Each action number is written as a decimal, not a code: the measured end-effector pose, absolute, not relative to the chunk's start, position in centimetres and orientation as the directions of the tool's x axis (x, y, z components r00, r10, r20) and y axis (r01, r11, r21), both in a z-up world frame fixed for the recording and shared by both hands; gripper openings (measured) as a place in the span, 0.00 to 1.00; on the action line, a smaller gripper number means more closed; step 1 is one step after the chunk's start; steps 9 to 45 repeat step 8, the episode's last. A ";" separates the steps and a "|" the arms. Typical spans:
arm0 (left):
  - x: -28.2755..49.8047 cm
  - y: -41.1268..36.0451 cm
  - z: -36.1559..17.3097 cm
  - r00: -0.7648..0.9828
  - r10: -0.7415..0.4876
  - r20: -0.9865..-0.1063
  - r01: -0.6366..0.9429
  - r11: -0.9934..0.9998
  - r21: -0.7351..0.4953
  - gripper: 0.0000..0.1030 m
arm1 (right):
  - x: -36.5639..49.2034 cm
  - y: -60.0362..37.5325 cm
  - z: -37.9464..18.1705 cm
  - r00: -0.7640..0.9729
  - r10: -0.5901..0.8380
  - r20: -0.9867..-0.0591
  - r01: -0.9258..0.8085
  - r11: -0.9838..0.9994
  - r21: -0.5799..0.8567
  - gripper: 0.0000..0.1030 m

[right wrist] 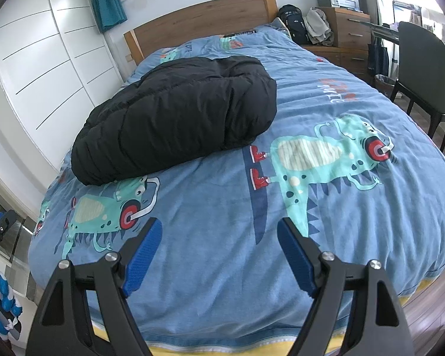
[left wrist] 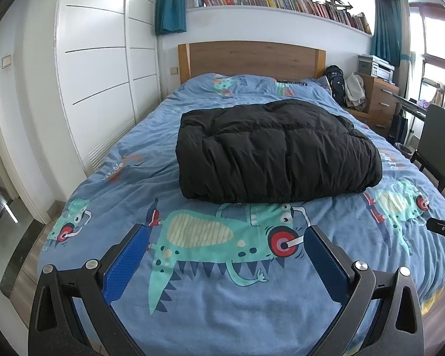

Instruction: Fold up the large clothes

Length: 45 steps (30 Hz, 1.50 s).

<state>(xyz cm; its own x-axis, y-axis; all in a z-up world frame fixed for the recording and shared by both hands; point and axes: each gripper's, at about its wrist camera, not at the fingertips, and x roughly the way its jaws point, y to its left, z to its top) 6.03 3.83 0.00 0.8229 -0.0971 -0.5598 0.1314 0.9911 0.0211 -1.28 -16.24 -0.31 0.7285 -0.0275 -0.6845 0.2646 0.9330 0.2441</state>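
Black and quilted, the padded coat (left wrist: 277, 151) lies in the middle of the bed (left wrist: 127, 184) as a compact, thick bundle, its edges tucked under, so the folding looks finished or nearly so. Both left tongs (left wrist: 225, 237) and right tongs (right wrist: 219, 234) hang over the near end of the cover, jaws spread wide and empty, well apart from the coat. At most a little tidying seems left.

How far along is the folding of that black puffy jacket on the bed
Done: the black jacket lies as a compact folded bundle on the blue bedspread. In hand: nothing; the left gripper and right gripper are both open and empty, short of it. Left: apparently nothing, maybe tidying the bundle.
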 end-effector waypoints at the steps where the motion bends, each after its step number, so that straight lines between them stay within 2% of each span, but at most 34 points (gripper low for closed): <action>1: 6.0 3.8 0.0 0.822 -0.097 -0.561 0.132 0.991 0.022 0.99 | -1.3 -16.2 -0.3 0.729 -0.028 -0.684 0.265 0.933 0.244 0.77; 45: 6.2 3.9 -0.1 0.820 -0.099 -0.563 0.132 0.991 0.019 0.99 | -1.4 -16.4 -0.5 0.729 -0.030 -0.684 0.266 0.933 0.243 0.77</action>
